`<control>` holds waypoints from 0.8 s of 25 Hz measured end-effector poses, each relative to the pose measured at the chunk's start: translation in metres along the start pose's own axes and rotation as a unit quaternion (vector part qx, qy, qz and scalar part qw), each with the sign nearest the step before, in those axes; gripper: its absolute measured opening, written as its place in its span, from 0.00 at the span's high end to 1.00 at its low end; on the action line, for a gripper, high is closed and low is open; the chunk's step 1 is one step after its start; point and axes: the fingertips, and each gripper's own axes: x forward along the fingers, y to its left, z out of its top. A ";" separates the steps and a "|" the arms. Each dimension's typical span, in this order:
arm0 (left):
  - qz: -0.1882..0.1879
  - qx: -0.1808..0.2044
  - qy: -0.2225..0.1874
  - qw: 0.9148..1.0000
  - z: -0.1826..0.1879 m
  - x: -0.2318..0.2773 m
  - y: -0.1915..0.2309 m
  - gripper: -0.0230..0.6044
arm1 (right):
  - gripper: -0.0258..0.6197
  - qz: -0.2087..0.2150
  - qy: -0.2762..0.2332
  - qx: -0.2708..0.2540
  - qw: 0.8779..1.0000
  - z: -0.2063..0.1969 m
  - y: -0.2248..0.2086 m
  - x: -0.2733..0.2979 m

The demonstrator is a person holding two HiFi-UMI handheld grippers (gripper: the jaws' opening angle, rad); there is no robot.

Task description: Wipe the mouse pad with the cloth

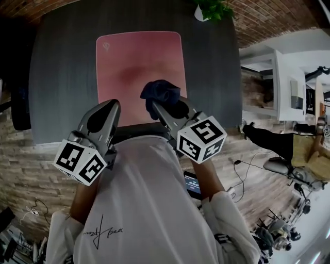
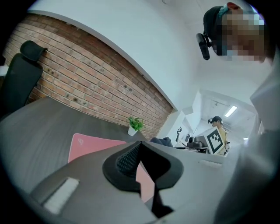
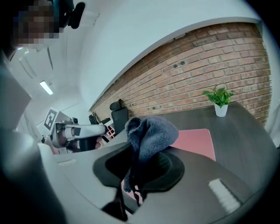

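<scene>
In the head view's centre, the right gripper (image 1: pixel 159 106) pinches the bunched cloth (image 1: pixel 161 92) over the pink mouse pad's (image 1: pixel 135 56) lower right, likely poised to wipe, while the left gripper (image 1: pixel 111 106), jaws seemingly together and empty, hovers at the pad's lower left.

The dark grey wood-grain table (image 1: pixel 62 77) is offering open strips left and right of the flat pink rectangular mouse pad (image 1: pixel 129 56), and most of the pad is lying uncovered. A small green plant in a white pot (image 1: pixel 209 10) is standing at the table's far right corner, well apart from the pad. The bunched dark blue cloth (image 1: pixel 160 93), clamped in the right gripper (image 1: pixel 157 105), is hanging over the pad's near right part. The left gripper (image 1: pixel 111 105), jaws together, is hovering at the pad's near edge. A black office chair (image 2: pixel 19 74) is standing off the table's left side.
</scene>
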 end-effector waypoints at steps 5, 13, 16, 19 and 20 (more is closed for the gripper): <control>-0.008 0.008 -0.002 1.000 0.001 0.005 -0.011 0.96 | 0.84 -0.006 -0.004 -0.046 0.999 0.007 0.006 -0.013; -0.015 0.011 0.005 1.000 -0.005 0.006 -0.011 0.96 | 0.84 -0.018 0.005 -0.067 0.998 0.006 0.006 -0.012; -0.018 0.006 0.013 1.000 -0.012 0.005 -0.010 0.96 | 0.84 -0.019 0.011 -0.074 0.997 0.003 0.009 -0.010; -0.022 0.002 0.021 1.000 -0.018 0.004 -0.011 0.96 | 0.84 -0.018 0.014 -0.078 0.997 0.002 0.011 -0.011; -0.023 0.001 0.021 1.000 -0.019 0.005 -0.011 0.96 | 0.84 -0.017 0.016 -0.078 0.997 0.002 0.011 -0.011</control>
